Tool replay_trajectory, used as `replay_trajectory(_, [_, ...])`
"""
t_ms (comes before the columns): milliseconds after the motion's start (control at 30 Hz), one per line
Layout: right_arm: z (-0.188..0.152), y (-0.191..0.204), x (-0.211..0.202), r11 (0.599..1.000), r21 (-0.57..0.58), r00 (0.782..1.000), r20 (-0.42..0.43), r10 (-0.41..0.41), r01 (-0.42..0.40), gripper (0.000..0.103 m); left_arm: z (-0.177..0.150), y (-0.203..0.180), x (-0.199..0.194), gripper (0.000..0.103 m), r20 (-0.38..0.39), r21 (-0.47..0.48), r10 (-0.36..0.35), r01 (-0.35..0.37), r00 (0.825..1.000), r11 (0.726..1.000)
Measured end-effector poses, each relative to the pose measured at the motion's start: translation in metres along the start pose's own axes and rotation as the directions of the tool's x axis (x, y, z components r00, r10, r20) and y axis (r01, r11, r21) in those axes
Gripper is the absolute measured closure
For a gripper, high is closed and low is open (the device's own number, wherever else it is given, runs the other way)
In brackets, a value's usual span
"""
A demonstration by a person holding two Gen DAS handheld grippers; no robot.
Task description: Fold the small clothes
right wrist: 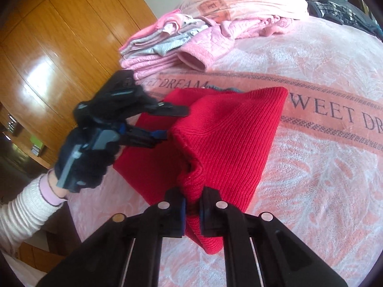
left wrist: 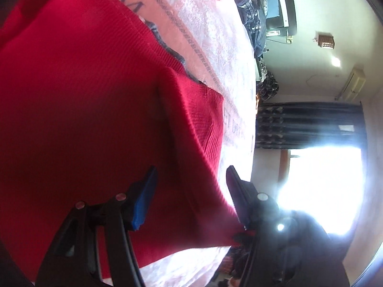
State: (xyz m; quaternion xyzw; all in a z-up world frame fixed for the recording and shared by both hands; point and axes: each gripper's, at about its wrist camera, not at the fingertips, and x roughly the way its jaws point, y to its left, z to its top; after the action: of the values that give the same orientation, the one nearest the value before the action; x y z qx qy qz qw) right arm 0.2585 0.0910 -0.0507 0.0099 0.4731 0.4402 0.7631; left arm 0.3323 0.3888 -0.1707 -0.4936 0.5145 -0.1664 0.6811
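item: red ribbed knit garment (right wrist: 229,129), partly folded on the pink "sweet dream" blanket (right wrist: 323,157) covering the bed, one fold raised off the blanket, a strip of grey fabric (right wrist: 225,88) showing at its far edge. your right gripper (right wrist: 192,205): jaws closed tight on a bunched near corner of the red garment, cloth pinched between the pads. your left gripper (right wrist: 167,122): held in your black-gloved left hand (right wrist: 88,157), white ribbed sleeve (right wrist: 26,210) behind it, fingers spread apart at the garment's left edge; in the left wrist view the jaws stand wide, red knit lying between and beneath them, not pinched. also on the bed: a stack of folded pink and grey clothes (right wrist: 162,45) beyond the garment, well apart from it. background: wooden wardrobe doors (right wrist: 59,35) at left; dark curtain (left wrist: 308,124) and bright window (left wrist: 320,191) in the left wrist view.
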Motion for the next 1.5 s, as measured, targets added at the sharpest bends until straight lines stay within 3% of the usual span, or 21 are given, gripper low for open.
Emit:
replay_trajectory(133, [-0.004,0.007,-0.001,1.0,-0.022,1.0,0.004,0.017,-0.017,0.095,0.016,-0.008,0.021,0.045,-0.001,-0.013,-0.05,0.05,0.999,0.999])
replay_trajectory(233, [-0.005,0.01,-0.001,0.999,-0.02,0.999,0.015,0.04,-0.04,0.095,0.029,-0.012,0.037,0.047,-0.021,0.004,-0.021,0.022,1.0,1.0])
replay_trajectory(333, [-0.008,0.014,0.001,0.999,-0.022,0.999,0.015,0.048,-0.048,0.095,0.038,-0.013,0.049,0.09,-0.047,0.025,0.012,-0.01,0.999,1.0])
replay_trajectory(367, [-0.009,0.015,0.002,0.998,-0.023,0.999,0.014,0.051,-0.051,0.095,0.039,-0.014,0.051,0.093,-0.052,0.042,0.014,-0.012,0.999,0.999])
replay_trajectory(600, [-0.012,0.033,0.013,0.997,-0.026,0.996,0.025,0.08,-0.079,0.095,0.039,-0.042,0.031,0.094,0.001,0.19,-0.03,0.029,1.0,0.981])
replay_trajectory(933, [0.005,0.079,0.057,0.98,-0.029,0.981,0.019,0.195,-0.195,0.095,0.051,-0.061,-0.026,0.094,0.057,0.298,0.023,-0.039,0.998,0.954])
replay_trajectory(1233, [0.019,0.125,0.103,0.957,-0.042,0.958,-0.012,0.286,-0.286,0.095,0.066,-0.024,-0.094,0.094,0.132,0.289,0.072,-0.108,0.989,0.951])
replay_trajectory(1500, [0.021,0.146,0.153,0.953,-0.027,0.95,-0.089,0.298,-0.301,0.095,0.068,0.031,-0.132,0.094,0.165,0.265,0.099,-0.14,0.981,0.954])
